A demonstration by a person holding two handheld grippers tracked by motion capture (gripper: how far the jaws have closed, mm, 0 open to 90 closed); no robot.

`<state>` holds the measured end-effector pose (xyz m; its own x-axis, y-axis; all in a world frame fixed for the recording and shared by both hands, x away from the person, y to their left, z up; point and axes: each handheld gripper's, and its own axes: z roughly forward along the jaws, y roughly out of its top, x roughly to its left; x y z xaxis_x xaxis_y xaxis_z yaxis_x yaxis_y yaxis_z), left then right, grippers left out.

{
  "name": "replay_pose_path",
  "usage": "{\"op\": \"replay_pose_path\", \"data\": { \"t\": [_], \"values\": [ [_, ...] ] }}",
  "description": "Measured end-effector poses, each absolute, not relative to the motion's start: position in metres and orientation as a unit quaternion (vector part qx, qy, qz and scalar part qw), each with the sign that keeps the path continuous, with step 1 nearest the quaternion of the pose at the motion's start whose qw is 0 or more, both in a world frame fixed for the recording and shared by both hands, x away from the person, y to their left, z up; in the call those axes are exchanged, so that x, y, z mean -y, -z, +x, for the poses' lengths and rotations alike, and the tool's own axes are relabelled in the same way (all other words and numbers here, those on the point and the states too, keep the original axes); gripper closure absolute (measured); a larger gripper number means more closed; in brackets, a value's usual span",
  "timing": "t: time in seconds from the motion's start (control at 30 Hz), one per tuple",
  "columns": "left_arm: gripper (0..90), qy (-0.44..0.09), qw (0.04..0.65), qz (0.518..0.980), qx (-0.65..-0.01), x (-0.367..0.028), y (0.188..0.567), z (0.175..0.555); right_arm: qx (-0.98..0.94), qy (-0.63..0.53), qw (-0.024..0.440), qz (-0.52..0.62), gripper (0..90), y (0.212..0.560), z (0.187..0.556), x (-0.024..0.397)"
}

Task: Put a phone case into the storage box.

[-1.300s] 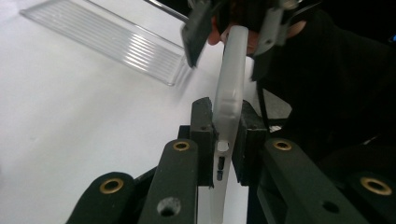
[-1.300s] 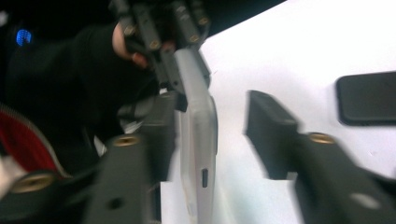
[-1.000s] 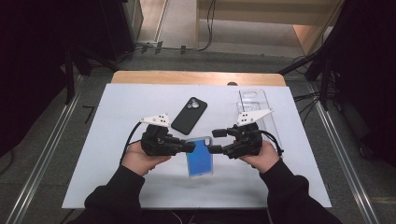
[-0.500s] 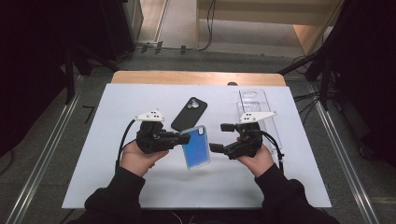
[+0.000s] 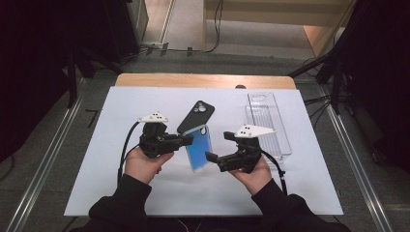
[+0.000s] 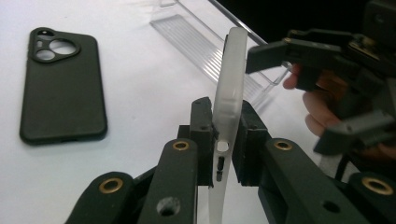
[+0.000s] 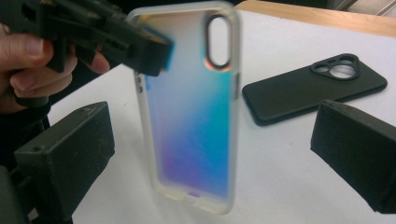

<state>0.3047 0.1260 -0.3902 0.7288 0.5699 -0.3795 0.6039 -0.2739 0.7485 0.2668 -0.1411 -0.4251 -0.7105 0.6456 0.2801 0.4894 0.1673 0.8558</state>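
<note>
A translucent phone case [image 5: 198,150] with a blue-to-violet sheen stands tilted above the white table [image 5: 96,159]. My left gripper [image 5: 189,140] is shut on its long edge; in the left gripper view both pads clamp the frosted rim [image 6: 229,93]. My right gripper [image 5: 217,146] is open, its jaws having just been opening. In the right gripper view its fingers [image 7: 65,154] stand wide apart on either side of the case [image 7: 191,107], not touching it. A black phone case [image 5: 196,116] lies flat behind, camera holes up.
A clear plastic tray [image 5: 268,123] lies at the table's right. The wooden table edge [image 5: 203,79] runs along the back. Metal rails [image 5: 43,164] flank the table on both sides, and dark equipment stands beyond.
The right gripper let go of the case, opened wide and drew back toward the person. The case has tipped up from nearly flat and moved slightly away, held by the left gripper alone.
</note>
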Motion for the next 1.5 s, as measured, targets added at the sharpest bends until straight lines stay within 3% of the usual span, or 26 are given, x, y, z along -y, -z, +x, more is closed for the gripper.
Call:
{"op": "replay_pose_path", "data": {
  "t": [0.33, 1.03, 1.5],
  "values": [
    [81.1, -0.004, 0.465, 0.792, -0.395, -0.119, 0.391, 0.301, -0.759, -0.506, 0.089, 0.399, 0.0, 0.431, 0.264, 0.124],
    [81.1, -0.007, 0.462, 0.798, -0.387, -0.1, 0.394, 0.29, -0.757, -0.482, 0.088, 0.432, 0.0, 0.442, 0.269, 0.103],
    [81.0, -0.007, 0.46, 0.803, -0.379, -0.094, 0.395, 0.285, -0.761, -0.486, 0.086, 0.421, 15.6, 0.444, 0.272, 0.104]
  ]
}}
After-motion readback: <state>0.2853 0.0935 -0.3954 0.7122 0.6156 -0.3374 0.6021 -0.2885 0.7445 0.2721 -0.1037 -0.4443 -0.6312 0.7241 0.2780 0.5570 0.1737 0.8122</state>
